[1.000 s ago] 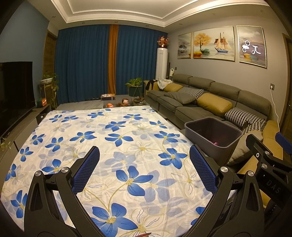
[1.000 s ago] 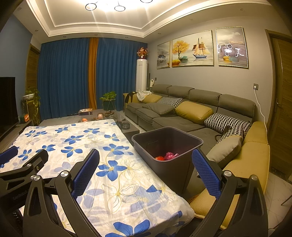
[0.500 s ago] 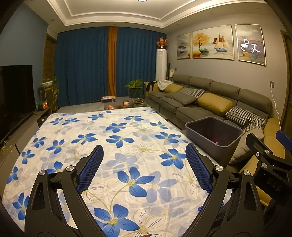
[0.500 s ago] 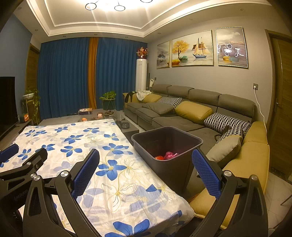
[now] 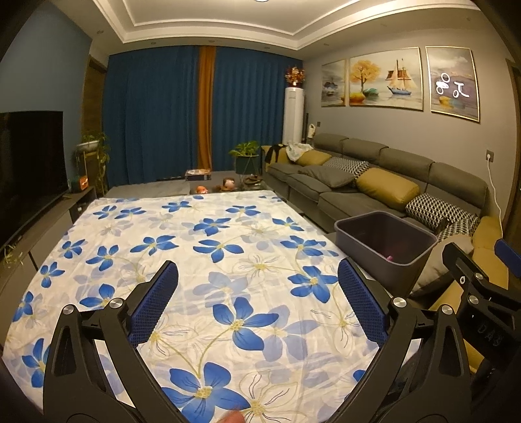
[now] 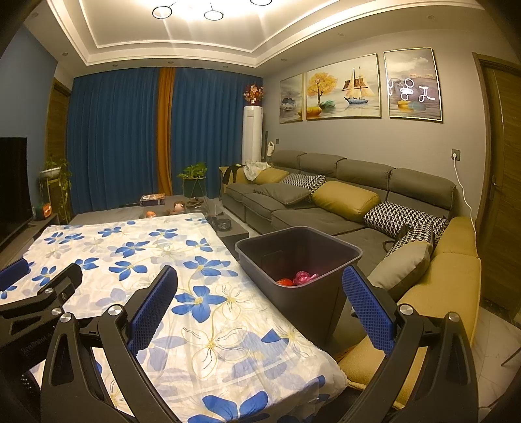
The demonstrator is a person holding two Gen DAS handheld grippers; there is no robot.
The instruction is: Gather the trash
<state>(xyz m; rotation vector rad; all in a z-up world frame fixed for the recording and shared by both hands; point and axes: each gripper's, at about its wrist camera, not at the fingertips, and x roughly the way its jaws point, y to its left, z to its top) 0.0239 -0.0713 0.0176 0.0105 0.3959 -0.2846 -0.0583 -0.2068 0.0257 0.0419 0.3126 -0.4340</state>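
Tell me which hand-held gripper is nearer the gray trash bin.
Right. The right hand-held gripper hangs by the gray trash bin; the left hand-held gripper hangs over the floral tablecloth, farther away.

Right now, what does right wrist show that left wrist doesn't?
Right wrist only: red trash beside the pink bag in the bin, the wooden door, ceiling lights. Left wrist only: the TV almost whole, the tablecloth's whole width. Both: bin, sofa, curtains, left gripper and right gripper open, empty.
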